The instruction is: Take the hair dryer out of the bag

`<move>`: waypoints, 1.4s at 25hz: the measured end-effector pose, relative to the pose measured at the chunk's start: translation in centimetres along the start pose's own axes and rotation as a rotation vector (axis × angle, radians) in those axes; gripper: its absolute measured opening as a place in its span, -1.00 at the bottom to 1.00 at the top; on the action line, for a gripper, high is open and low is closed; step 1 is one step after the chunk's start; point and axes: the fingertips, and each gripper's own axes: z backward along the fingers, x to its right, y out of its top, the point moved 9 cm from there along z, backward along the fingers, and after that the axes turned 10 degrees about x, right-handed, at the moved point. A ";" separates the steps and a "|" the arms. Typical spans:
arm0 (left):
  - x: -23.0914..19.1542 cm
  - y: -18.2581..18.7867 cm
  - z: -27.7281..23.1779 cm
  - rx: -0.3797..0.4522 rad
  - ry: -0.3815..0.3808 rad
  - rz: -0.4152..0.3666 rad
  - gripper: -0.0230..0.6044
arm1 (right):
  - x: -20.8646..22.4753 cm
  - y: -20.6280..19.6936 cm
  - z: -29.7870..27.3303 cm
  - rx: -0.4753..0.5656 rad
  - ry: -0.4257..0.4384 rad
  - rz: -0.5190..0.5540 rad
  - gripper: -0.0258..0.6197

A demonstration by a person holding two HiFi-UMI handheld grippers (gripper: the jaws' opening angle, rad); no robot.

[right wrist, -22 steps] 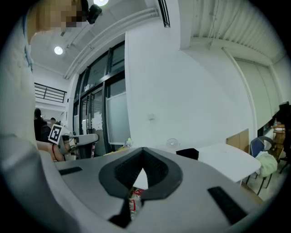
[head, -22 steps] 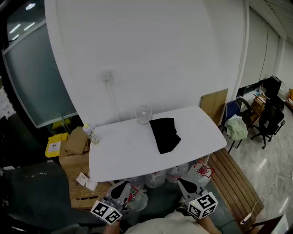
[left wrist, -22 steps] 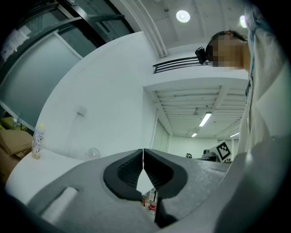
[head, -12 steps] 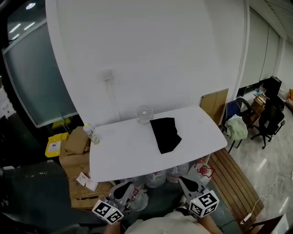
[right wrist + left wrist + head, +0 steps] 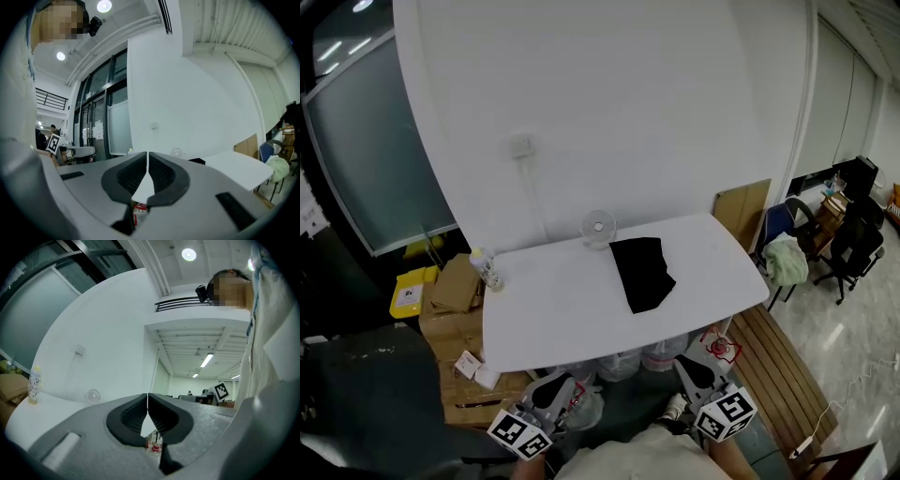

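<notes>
Evidently pre-reach.
Left tool (image 5: 549,386) and right tool (image 5: 692,368) closed, empty: the bag (image 5: 642,274) lies well ahead, on the tabletop (image 5: 553,309).

You wear a pale cream top (image 5: 619,463). Your left gripper (image 5: 551,382) and right gripper (image 5: 686,367) are grey moulded shells with black ribbed pads (image 5: 130,414), each bearing a white cube (image 5: 517,434) of black square markers.

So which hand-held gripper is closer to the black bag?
Right. The right hand-held gripper is below the black bag; the left hand-held gripper is farther, down-left.
</notes>
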 end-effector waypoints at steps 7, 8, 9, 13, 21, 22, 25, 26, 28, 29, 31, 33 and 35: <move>-1.4 -1.2 -3.9 -0.029 -0.025 0.023 -0.89 | 3.3 -0.5 -2.6 -0.034 -0.011 0.012 -0.86; -1.6 -1.4 -4.5 -0.035 -0.027 0.028 -0.89 | 4.0 -0.6 -3.1 -0.034 -0.007 0.010 -0.86; -1.8 -1.6 -5.3 -0.042 -0.031 0.033 -0.89 | 4.8 -0.6 -3.6 -0.031 -0.004 0.007 -0.86; -3.0 -2.8 -8.9 -0.069 -0.046 0.048 -0.89 | 8.2 -0.9 -6.0 -0.038 -0.002 -0.006 -0.86; -5.0 -5.5 -17.7 -0.101 -0.107 0.065 -0.89 | 14.6 -1.5 -10.8 -0.094 0.025 -0.001 -0.83; -5.3 -5.7 -18.8 -0.102 -0.112 0.066 -0.89 | 15.4 -1.5 -11.4 -0.098 0.028 -0.002 -0.83; -6.3 -6.5 -21.7 -0.107 -0.121 0.069 -0.89 | 17.6 -1.4 -13.1 -0.104 0.036 -0.005 -0.79; -6.6 -6.8 -22.6 -0.109 -0.122 0.069 -0.89 | 18.3 -1.4 -13.6 -0.108 0.037 -0.005 -0.76; -7.1 -7.1 -24.4 -0.115 -0.121 0.066 -0.89 | 19.9 -1.3 -14.5 -0.119 0.043 -0.007 -0.72; -7.4 -7.2 -25.3 -0.120 -0.120 0.061 -0.89 | 20.6 -1.3 -15.0 -0.126 0.045 -0.012 -0.69; -7.9 -7.7 -27.0 -0.133 -0.113 0.048 -0.89 | 22.2 -1.6 -15.7 -0.142 0.056 -0.024 -0.62; -8.2 -8.4 -28.4 -0.151 -0.105 0.032 -0.89 | 23.7 -2.0 -16.2 -0.159 0.074 -0.021 -0.57; -8.3 -9.5 -29.8 -0.171 -0.102 0.008 -0.89 | 25.3 -2.5 -16.7 -0.174 0.098 -0.010 -0.56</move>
